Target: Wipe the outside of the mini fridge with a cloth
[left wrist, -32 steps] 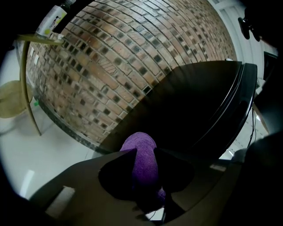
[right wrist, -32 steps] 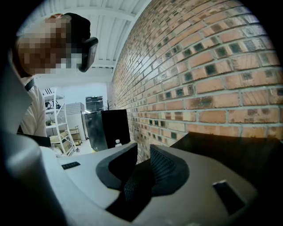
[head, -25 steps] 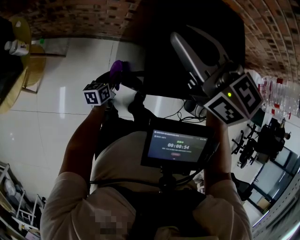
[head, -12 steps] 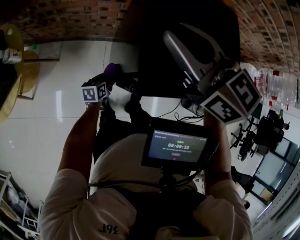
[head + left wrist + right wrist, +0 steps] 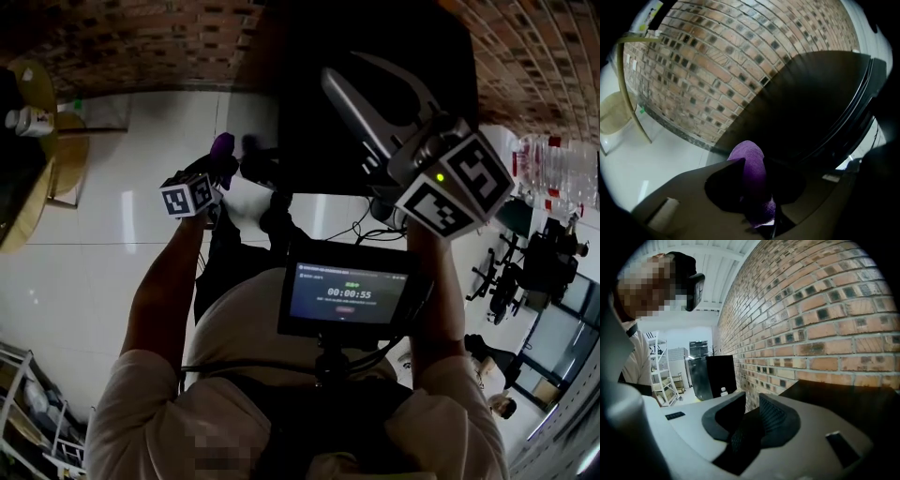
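Note:
The black mini fridge [image 5: 309,112] stands against the brick wall, its side and door edge filling the left gripper view [image 5: 811,103]. My left gripper [image 5: 230,167] hangs by the fridge's left side, shut on a folded purple cloth [image 5: 222,150]. In its own view the cloth [image 5: 749,154] sticks out between the jaws [image 5: 753,163], a short way off the dark fridge side. My right gripper [image 5: 347,66] is held over the fridge top [image 5: 843,394]. Its jaws [image 5: 752,397] stand a narrow gap apart with nothing between them.
A brick wall [image 5: 717,70] runs behind the fridge. White tiled floor [image 5: 112,234] lies to the left, with a yellow chair [image 5: 618,108] there. Cables [image 5: 361,225] trail at the fridge's foot. Water bottles [image 5: 553,183] stand at the right. A small screen [image 5: 347,300] hangs at the person's chest.
The left gripper with the purple cloth has dipped a little beside the fridge. The right gripper has kept its place over the fridge top.

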A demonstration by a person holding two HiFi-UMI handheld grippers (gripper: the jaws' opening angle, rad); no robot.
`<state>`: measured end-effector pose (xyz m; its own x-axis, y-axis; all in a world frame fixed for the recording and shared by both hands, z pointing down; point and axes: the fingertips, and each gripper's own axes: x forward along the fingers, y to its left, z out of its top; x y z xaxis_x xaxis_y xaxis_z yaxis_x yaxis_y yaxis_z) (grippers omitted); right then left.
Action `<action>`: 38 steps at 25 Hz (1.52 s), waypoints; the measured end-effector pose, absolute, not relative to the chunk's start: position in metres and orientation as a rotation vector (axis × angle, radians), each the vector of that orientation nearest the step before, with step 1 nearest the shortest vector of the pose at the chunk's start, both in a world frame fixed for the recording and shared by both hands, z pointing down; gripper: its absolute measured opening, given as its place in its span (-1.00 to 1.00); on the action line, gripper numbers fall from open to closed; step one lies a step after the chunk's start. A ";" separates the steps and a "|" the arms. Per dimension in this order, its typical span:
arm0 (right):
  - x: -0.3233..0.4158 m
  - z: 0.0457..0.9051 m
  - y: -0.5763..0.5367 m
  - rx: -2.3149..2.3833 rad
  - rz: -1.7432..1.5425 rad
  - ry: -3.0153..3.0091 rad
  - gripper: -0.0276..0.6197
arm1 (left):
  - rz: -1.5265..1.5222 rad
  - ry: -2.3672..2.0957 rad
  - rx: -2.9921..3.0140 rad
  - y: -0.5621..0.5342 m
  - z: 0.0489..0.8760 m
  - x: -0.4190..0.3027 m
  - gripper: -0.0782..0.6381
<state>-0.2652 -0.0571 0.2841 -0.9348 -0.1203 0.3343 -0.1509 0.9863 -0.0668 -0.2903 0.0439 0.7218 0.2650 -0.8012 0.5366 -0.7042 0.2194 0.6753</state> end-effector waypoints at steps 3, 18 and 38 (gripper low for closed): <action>-0.267 0.285 -0.059 0.188 0.140 -2.806 -0.66 | -0.229 -1.460 1.555 0.044 0.693 -0.290 -0.46; -0.243 0.273 -0.048 0.046 0.082 -2.875 -0.65 | -0.494 -1.654 1.611 0.060 0.535 -0.290 -0.47; -0.190 0.231 -0.046 -0.316 0.151 -2.902 -0.66 | -0.801 -2.109 1.360 0.115 0.389 -0.270 -0.48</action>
<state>-0.1900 -0.0459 0.2308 -0.9532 0.2230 0.2040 0.2006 0.9717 -0.1246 -0.2703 0.1152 0.3892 -0.3747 -0.9223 0.0943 -0.6271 0.3271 0.7069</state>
